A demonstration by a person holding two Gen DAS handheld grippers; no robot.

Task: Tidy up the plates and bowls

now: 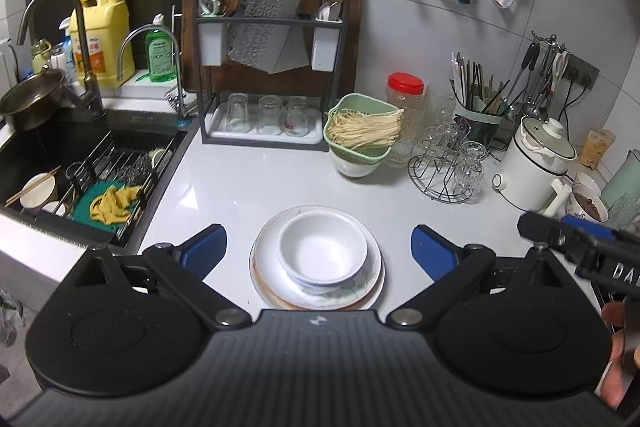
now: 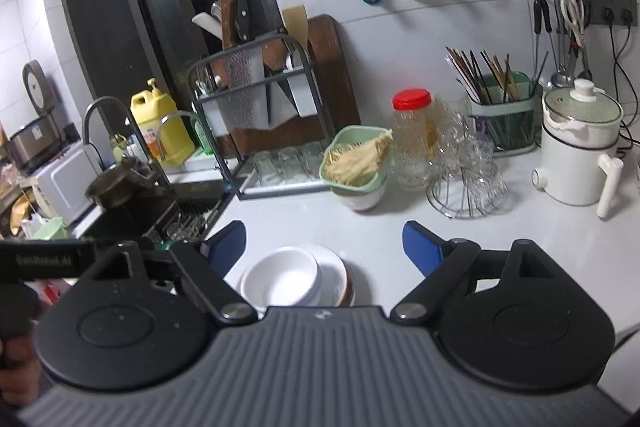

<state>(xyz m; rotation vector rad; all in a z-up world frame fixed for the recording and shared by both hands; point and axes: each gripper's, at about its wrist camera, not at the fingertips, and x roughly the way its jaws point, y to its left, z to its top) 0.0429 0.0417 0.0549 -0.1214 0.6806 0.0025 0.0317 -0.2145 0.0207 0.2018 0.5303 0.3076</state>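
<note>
- At the far left, the sink holds a drying rack with a green mat and a yellow cloth on it; a cup with chopsticks sits beside them.
- The left gripper has its blue-padded fingers spread wide, gripping nothing.
- Between those fingers, on the white countertop, lies a stack of plates with white bowls nested on top.
- Behind the stack stands a green colander of noodles set on a bowl, beside a red-lidded jar.
- The right gripper also has its fingers apart and empty; the bowls lie toward its left finger.
- At the right, a white electric pot stands near the chopstick holder.
</note>
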